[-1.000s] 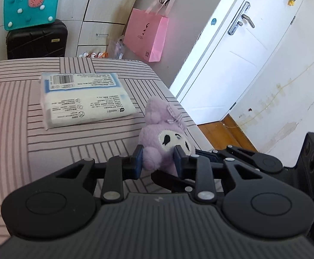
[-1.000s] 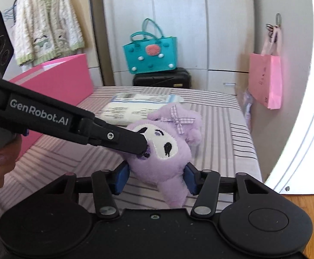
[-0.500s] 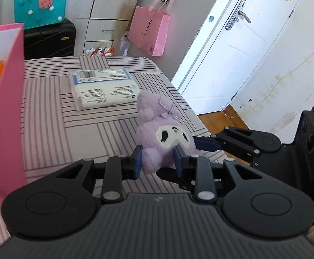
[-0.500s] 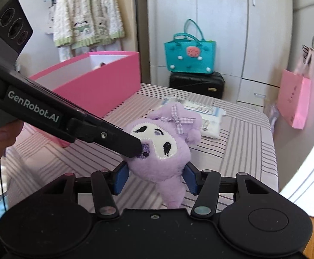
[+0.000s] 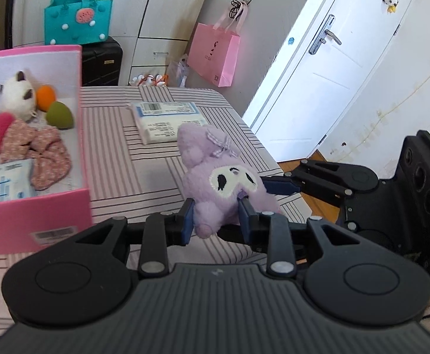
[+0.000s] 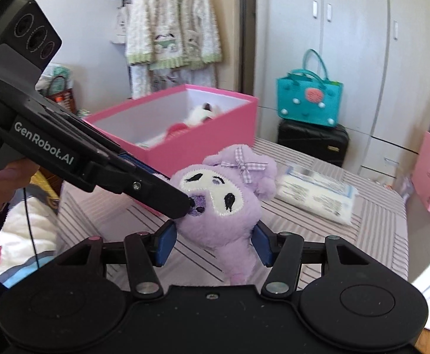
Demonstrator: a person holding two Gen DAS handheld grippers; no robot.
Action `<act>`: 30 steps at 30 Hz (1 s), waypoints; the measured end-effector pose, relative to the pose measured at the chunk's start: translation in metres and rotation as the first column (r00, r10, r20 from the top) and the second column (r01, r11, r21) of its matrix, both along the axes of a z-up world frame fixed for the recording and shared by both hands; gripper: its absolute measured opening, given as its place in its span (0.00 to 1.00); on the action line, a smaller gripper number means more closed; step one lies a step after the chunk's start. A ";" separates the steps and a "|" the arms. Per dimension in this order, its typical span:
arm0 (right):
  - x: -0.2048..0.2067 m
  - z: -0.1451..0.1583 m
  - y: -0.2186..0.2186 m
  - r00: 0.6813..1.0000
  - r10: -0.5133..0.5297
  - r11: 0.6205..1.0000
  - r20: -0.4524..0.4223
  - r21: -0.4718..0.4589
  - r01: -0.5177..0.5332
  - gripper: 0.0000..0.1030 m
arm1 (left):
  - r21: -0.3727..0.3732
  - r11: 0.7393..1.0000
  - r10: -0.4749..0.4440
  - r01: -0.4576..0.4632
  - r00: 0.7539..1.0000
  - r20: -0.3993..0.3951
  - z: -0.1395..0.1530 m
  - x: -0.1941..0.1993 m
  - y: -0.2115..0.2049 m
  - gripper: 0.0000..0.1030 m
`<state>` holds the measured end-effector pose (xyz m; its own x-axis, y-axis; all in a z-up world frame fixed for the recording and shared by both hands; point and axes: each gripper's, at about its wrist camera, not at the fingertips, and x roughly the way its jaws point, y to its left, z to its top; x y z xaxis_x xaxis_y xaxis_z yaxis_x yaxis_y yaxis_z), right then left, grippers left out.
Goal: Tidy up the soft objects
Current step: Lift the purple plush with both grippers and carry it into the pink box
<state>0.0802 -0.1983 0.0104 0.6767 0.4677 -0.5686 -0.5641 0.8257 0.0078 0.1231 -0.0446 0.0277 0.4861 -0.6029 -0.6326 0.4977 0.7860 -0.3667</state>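
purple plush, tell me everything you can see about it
The purple plush is a fuzzy lilac toy with a white face patch, black stitched eyes and a gingham bow near its ears. It is held off the striped bed, tilted, pinched from two sides: the left gripper clamps its lower part, the right gripper its body. The pink box sits behind it.

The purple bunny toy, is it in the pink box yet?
Not yet. The purple plush is out of the pink box, held above the striped bed between the left gripper and right gripper.
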 end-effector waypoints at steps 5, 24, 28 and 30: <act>0.001 0.022 0.022 0.997 0.070 0.998 0.022 -0.007 -0.070 0.60 | 0.012 1.000 0.004 -0.004 1.000 0.026 0.020 -0.007 0.025 0.29; 0.102 0.062 0.110 0.943 0.329 0.942 0.045 0.058 -0.331 0.54 | 0.023 0.964 0.261 -0.264 0.960 0.105 0.059 0.033 0.127 0.30; 0.140 0.052 0.130 0.929 0.368 0.927 -0.034 0.094 -0.363 0.53 | 0.080 0.951 0.299 -0.300 0.954 0.024 0.052 0.069 0.142 0.29; 0.156 0.044 0.140 0.922 0.380 0.922 -0.077 0.111 -0.371 0.53 | 0.108 0.944 0.315 -0.312 0.949 -0.010 0.045 0.084 0.148 0.29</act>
<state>0.2363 -0.0581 0.0541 0.3861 0.7304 -0.5634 -0.8253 0.5463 0.1427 0.2071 0.1034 0.0730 0.6222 -0.3526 -0.6990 0.2109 0.9353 -0.2841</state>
